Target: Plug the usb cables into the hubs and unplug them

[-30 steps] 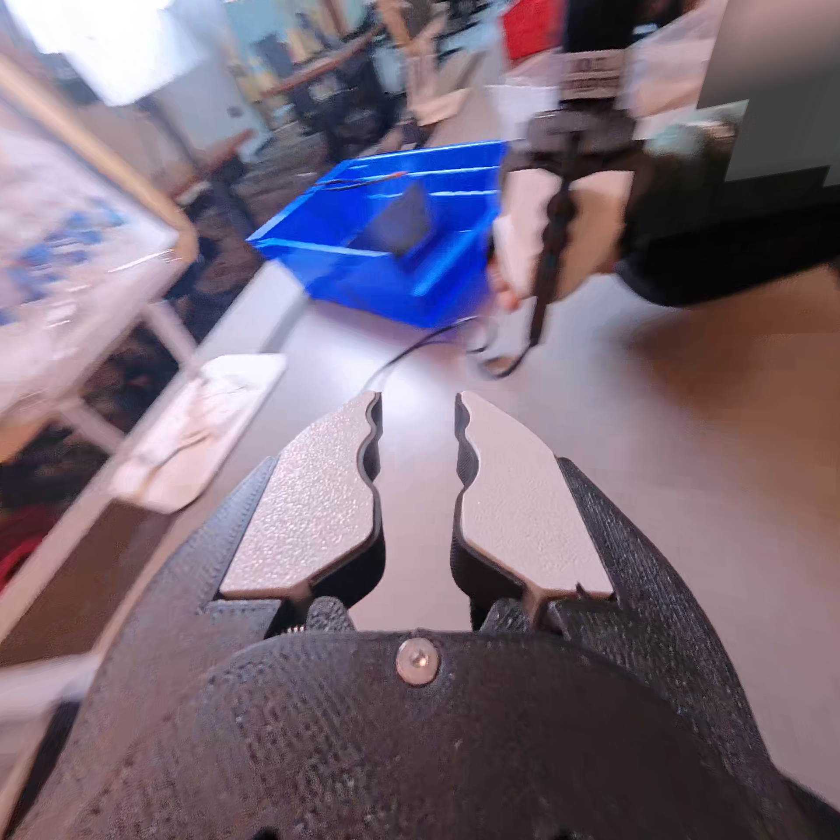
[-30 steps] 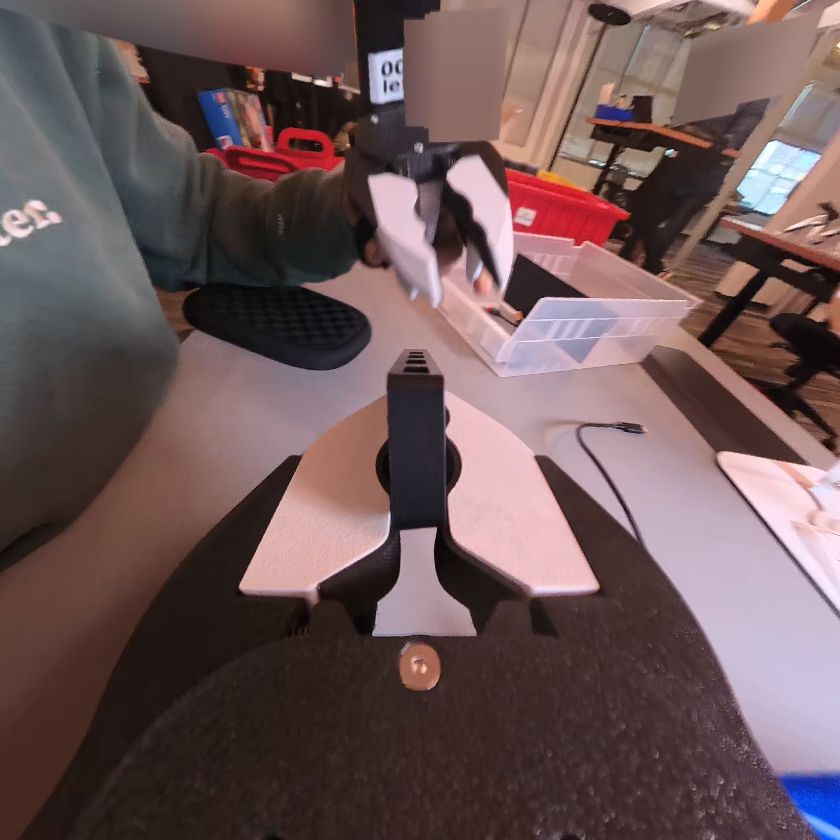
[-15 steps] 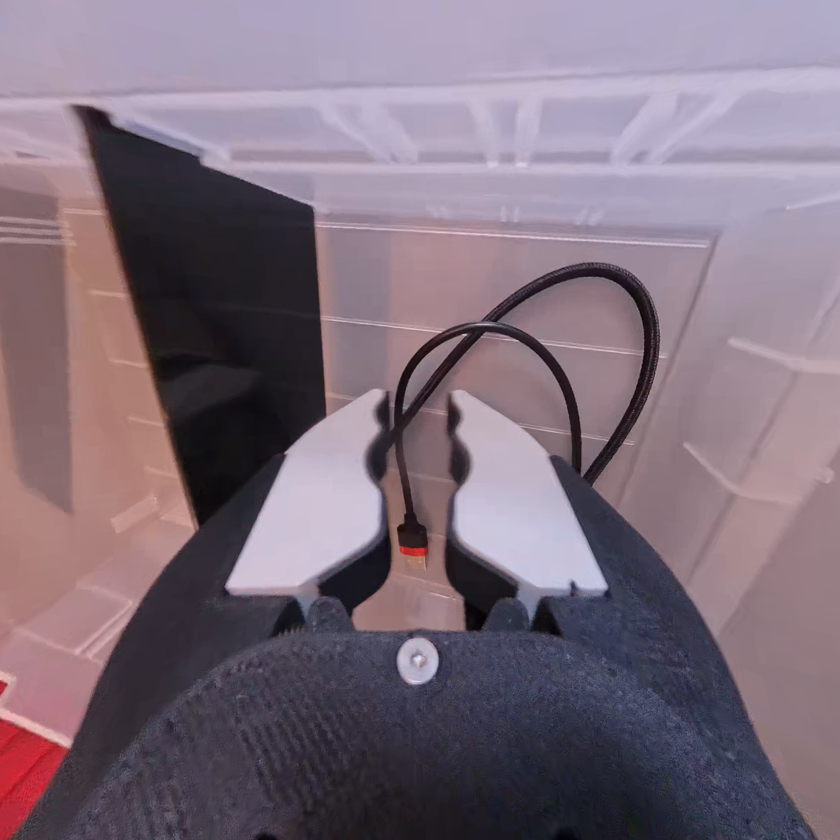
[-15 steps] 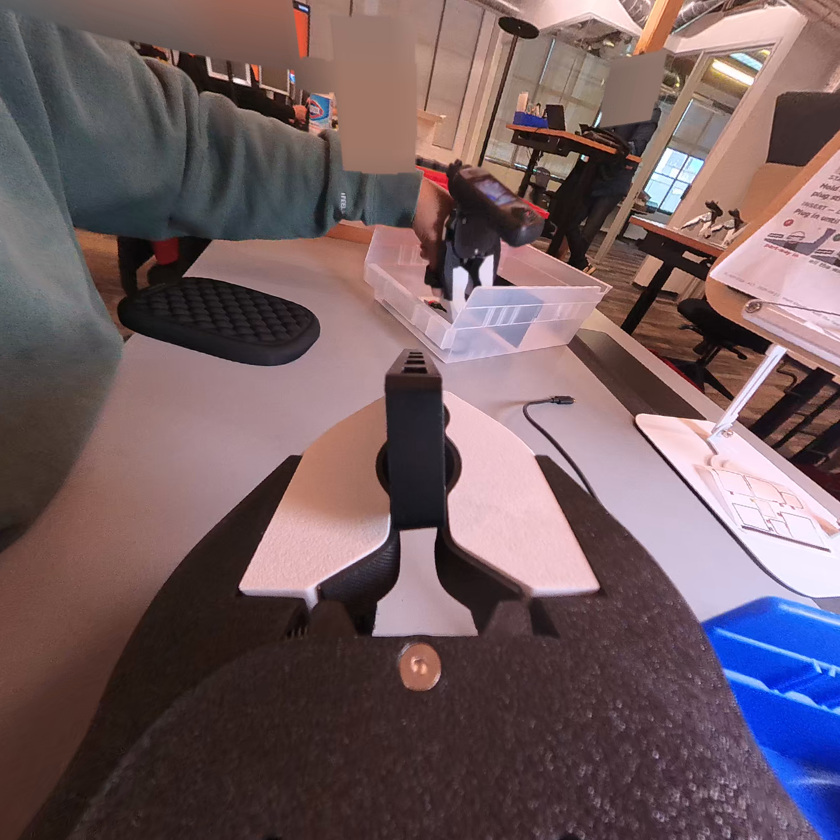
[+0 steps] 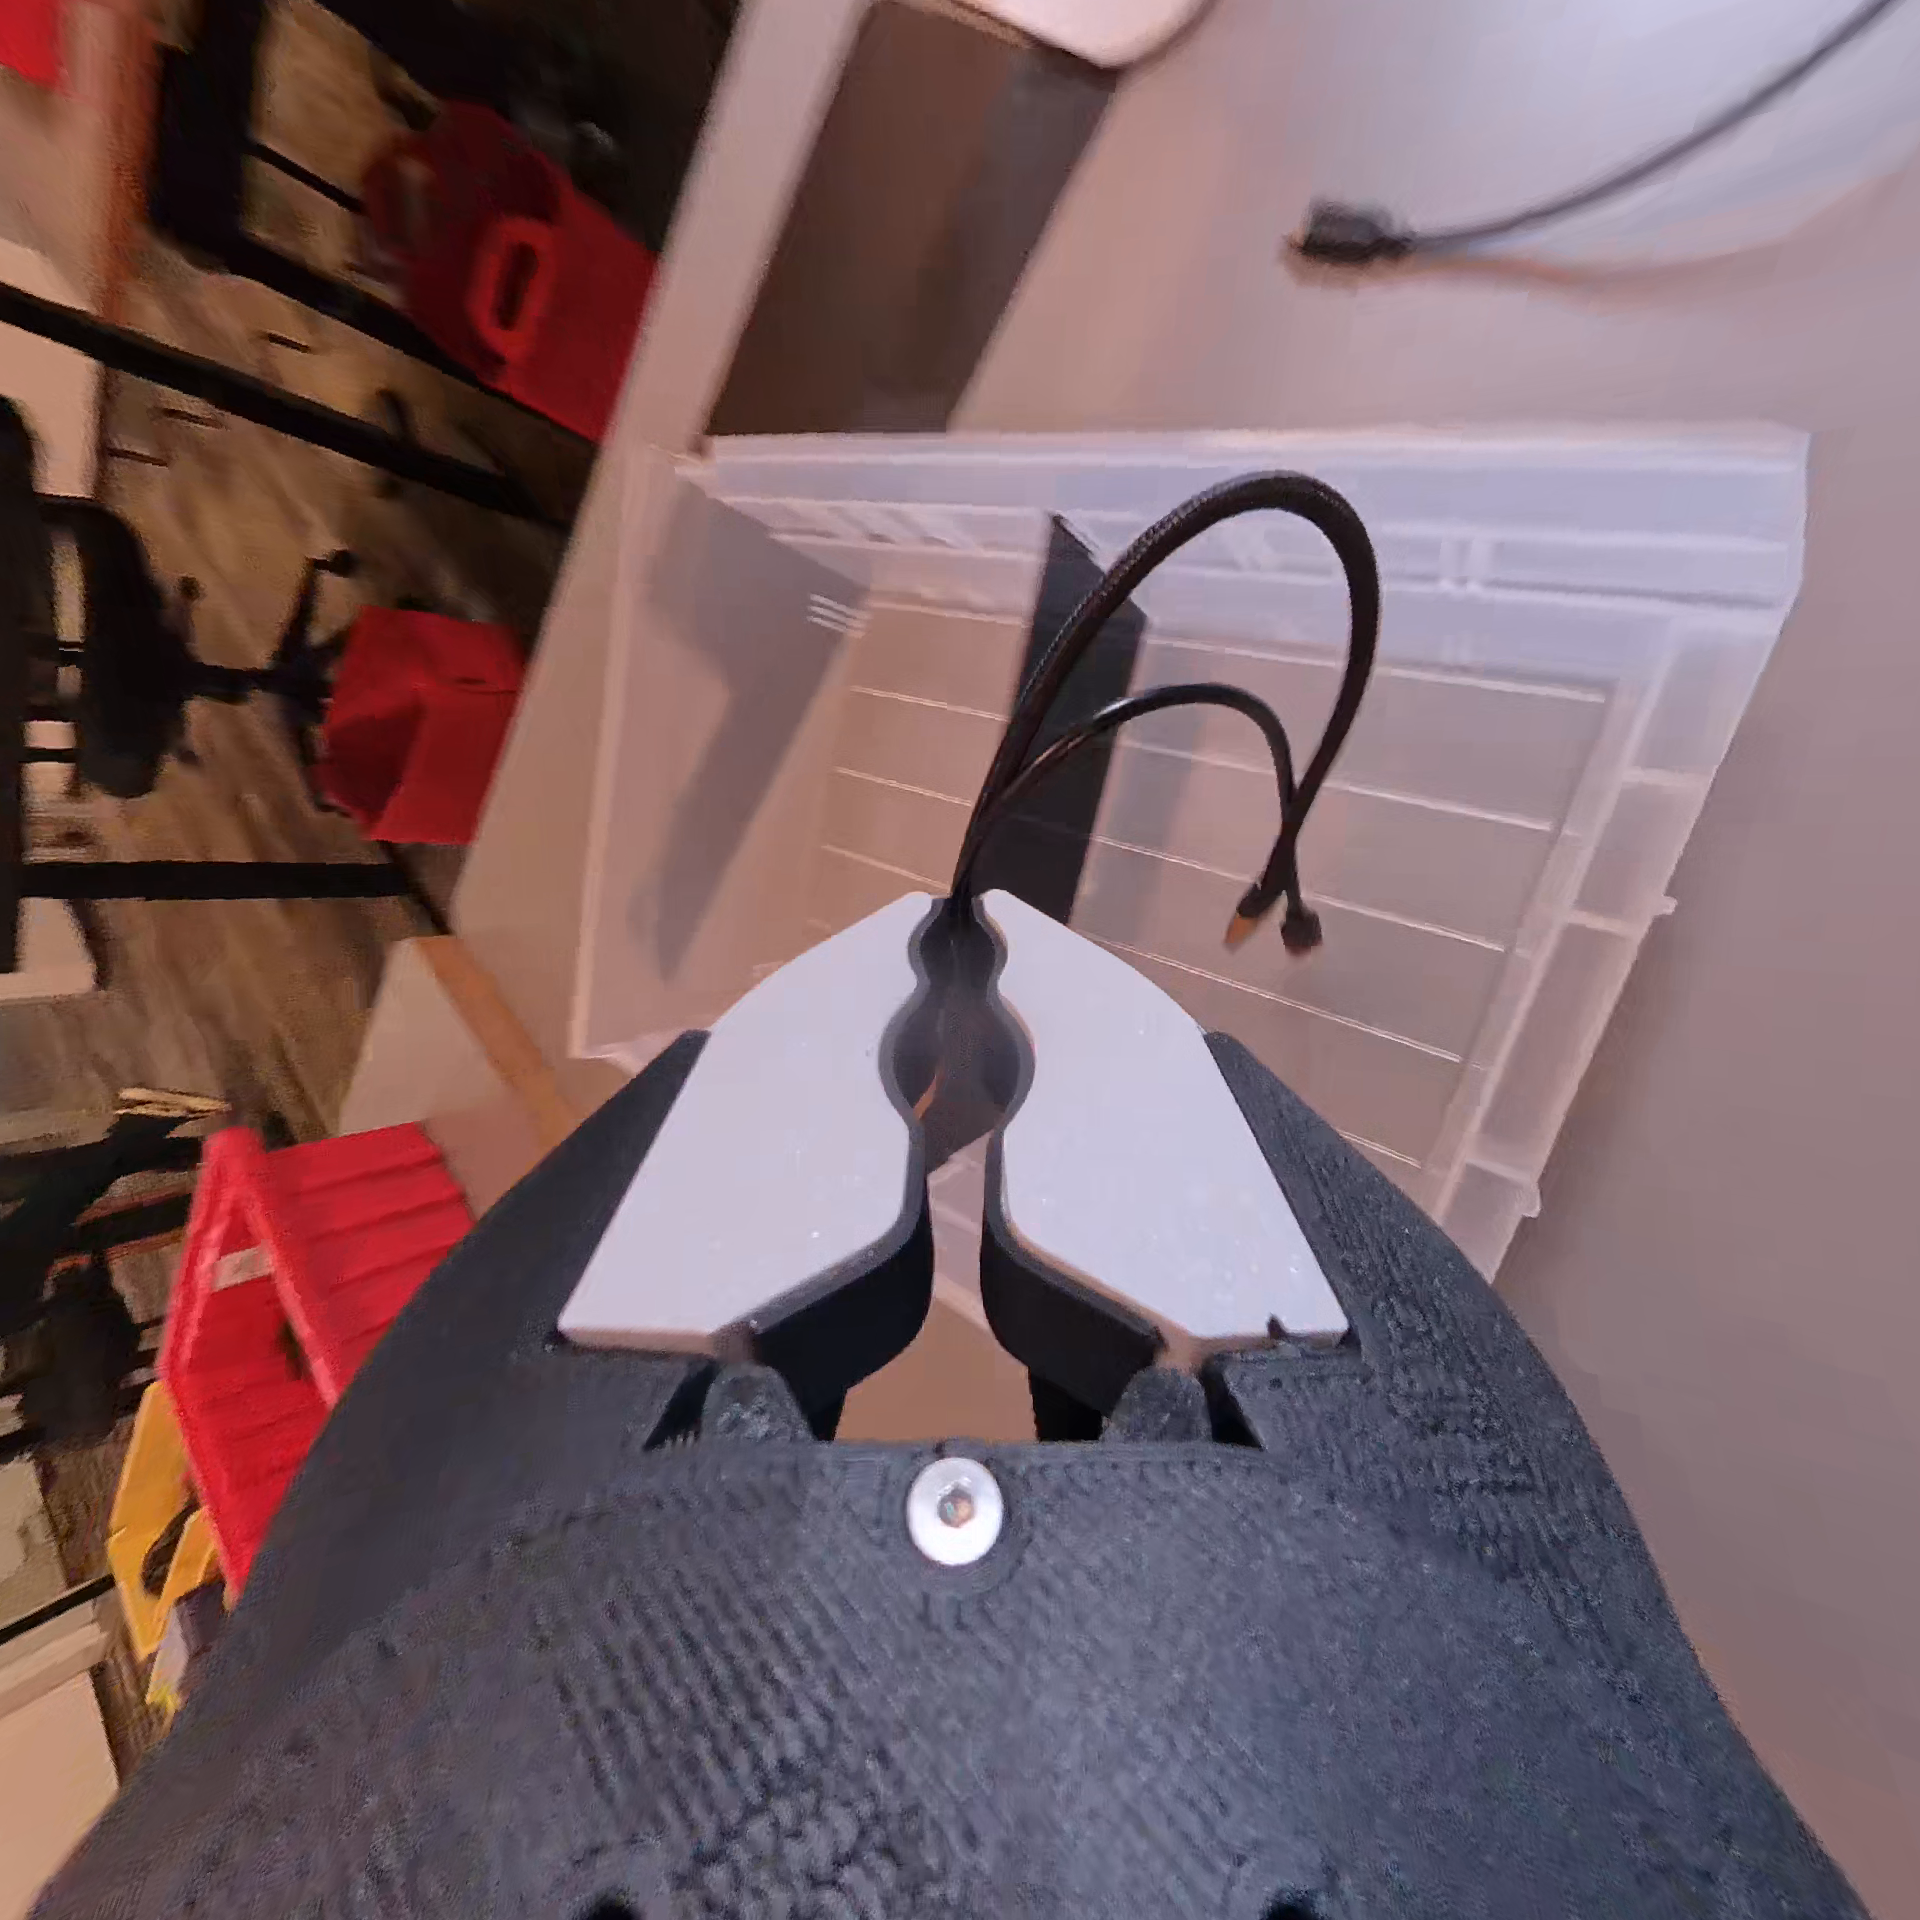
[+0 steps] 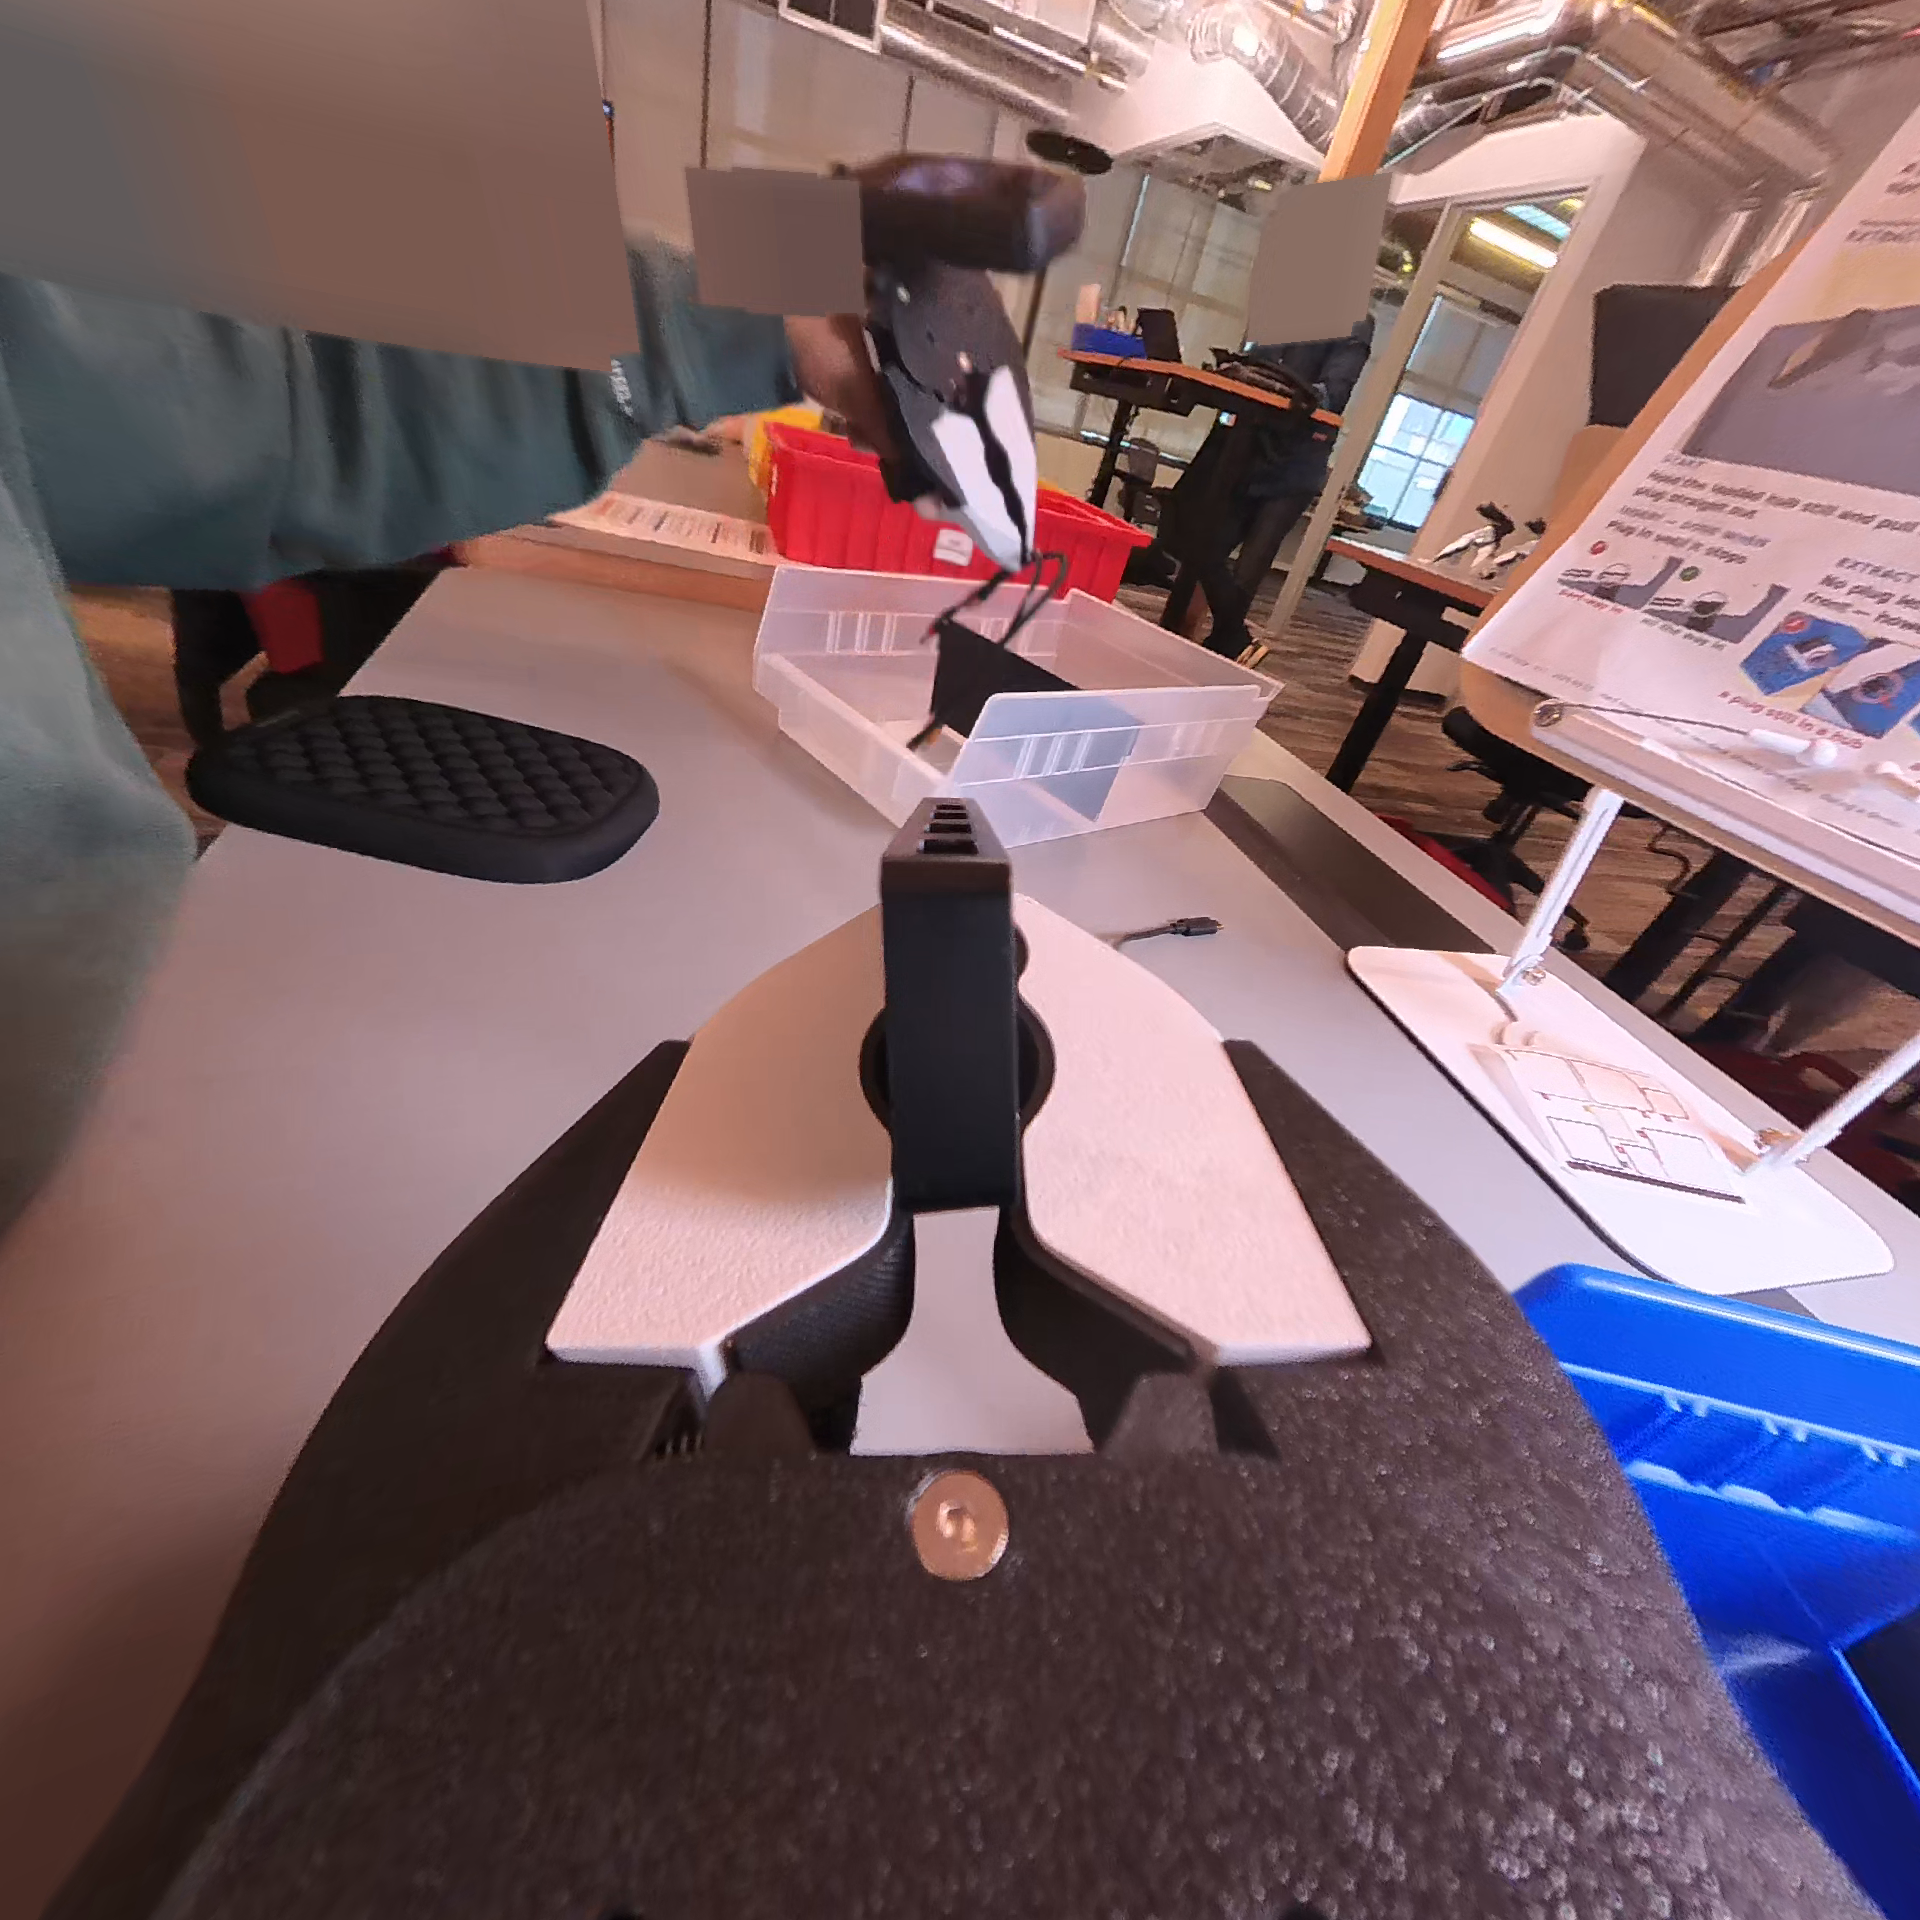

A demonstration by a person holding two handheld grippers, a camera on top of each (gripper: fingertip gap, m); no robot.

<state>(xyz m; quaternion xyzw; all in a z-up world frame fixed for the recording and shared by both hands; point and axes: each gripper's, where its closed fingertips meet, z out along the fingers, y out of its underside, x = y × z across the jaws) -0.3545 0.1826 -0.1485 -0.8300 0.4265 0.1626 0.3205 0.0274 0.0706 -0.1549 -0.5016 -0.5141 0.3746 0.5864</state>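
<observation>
My left gripper [image 5: 961, 909] is shut on two black usb cables [image 5: 1351, 582] and holds them above a clear plastic bin [image 5: 1558, 935]; their plug ends [image 5: 1273, 925] hang free. It also shows in the right wrist view [image 6: 1013, 551], raised over the bin [image 6: 1143, 717]. My right gripper [image 6: 948, 925] is shut on a black usb hub [image 6: 945, 997], held upright with its ports facing away, above the grey table [image 6: 416, 1039]. Another black cable [image 6: 1174, 928] lies on the table, its plug also in the left wrist view [image 5: 1351, 244].
A blue bin [image 6: 1745, 1455] sits at the right front. A white stand base [image 6: 1558, 1122] carries an instruction sheet [image 6: 1766, 520]. A black padded rest [image 6: 416, 784] lies at the left. Red bins [image 6: 883, 509] stand behind. A person's green sleeve [image 6: 312, 457] crosses the left side. My right fingertips sit around 40 cm from my left ones.
My left gripper closed on the two cables inside the clear bin and lifted them up out of it. My right gripper kept holding the hub, barely moving.
</observation>
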